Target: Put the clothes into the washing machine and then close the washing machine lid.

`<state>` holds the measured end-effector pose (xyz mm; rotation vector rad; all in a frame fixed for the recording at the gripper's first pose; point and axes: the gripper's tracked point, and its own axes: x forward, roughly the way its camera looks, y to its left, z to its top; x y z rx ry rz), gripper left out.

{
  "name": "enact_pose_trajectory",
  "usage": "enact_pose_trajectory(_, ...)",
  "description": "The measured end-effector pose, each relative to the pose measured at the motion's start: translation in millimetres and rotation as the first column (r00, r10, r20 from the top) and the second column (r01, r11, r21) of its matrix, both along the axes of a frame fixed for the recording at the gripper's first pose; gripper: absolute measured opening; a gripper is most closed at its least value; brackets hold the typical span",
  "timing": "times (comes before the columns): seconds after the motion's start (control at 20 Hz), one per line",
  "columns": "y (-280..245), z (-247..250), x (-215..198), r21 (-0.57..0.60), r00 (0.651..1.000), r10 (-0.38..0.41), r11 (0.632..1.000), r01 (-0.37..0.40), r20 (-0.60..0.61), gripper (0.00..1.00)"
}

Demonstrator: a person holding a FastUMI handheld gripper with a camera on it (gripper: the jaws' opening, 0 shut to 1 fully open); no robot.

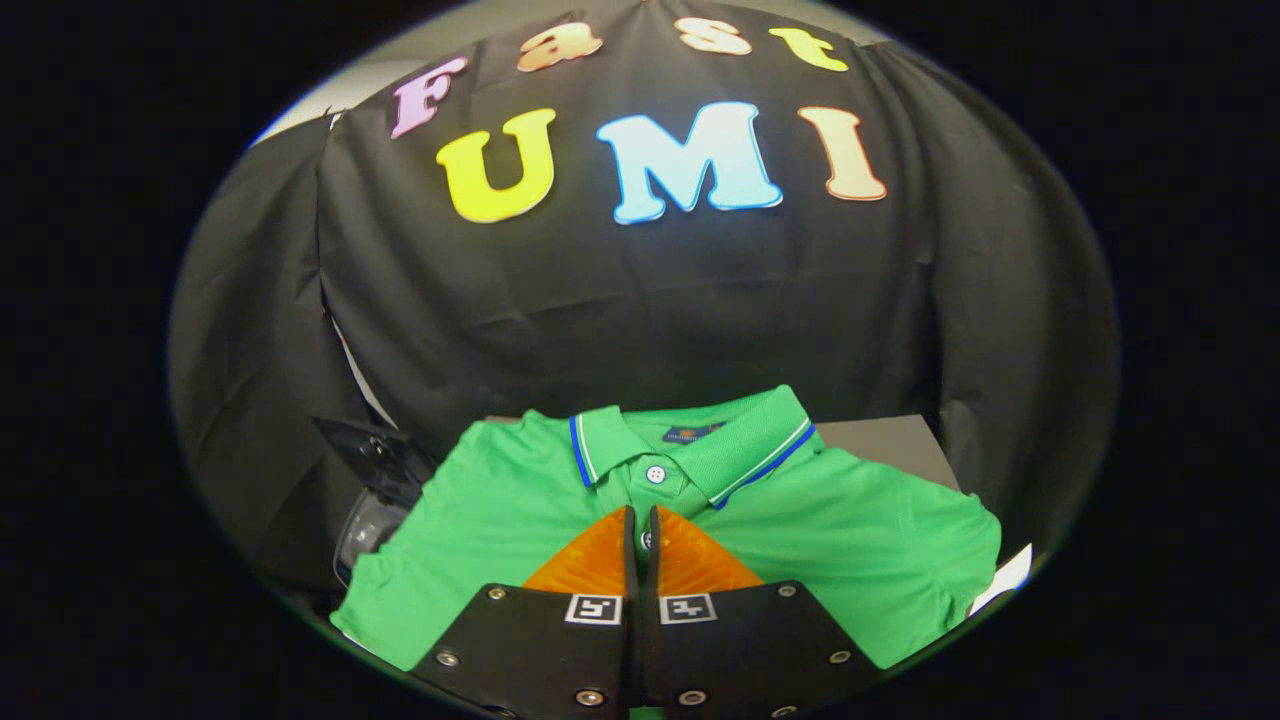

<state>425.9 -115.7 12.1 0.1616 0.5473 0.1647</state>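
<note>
Right up close, the gripper (pixel 641 520) has its two fingers brought together, only a thin dark slit left between them from base to tip. Their tips sit over the button placket of a green polo shirt (pixel 860 540), just below the collar, and whether any cloth is pinched in that slit I cannot tell from here. Each finger carries a small square marker near its base, and screws dot the plates beneath.

And there's the shirt itself, spread flat and face up, folded neatly with its sleeves tucked to the sides. Its collar (pixel 700 445) lies open just beyond the fingertips, trimmed with blue and white stripes along the edge, one white button (pixel 656 474) fastened right under it, and a small dark label showing inside the neck.

Beneath the shirt, a grey surface (pixel 890 440) peeks out behind the shoulder on the right side, and a sliver of something white (pixel 1005 580) pokes out past the sleeve on that same side.

Off to the left of the shirt, touching its sleeve edge, sits a dark, glossy, partly see-through object (pixel 375 480); its angled top panel catches reflections, and what it is I can't make out.

Behind everything hangs black cloth (pixel 640 300), creased and draped.
</note>
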Motion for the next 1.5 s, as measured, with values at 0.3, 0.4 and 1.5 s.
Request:
enact_pose_trajectory(0.3, 23, 44, -12, 0.133, 0.997, 0.004, 0.991, -0.015, 0.080, 0.00)
enact_pose_trajectory(0.4, 38, 62, -17, 0.183, 0.994, 0.014, 0.983, -0.034, 0.109, 0.00)
enact_pose_trajectory(1.5, 272, 164, -68, 0.294, 0.922, 0.251, 0.894, -0.338, 0.295, 0.00)
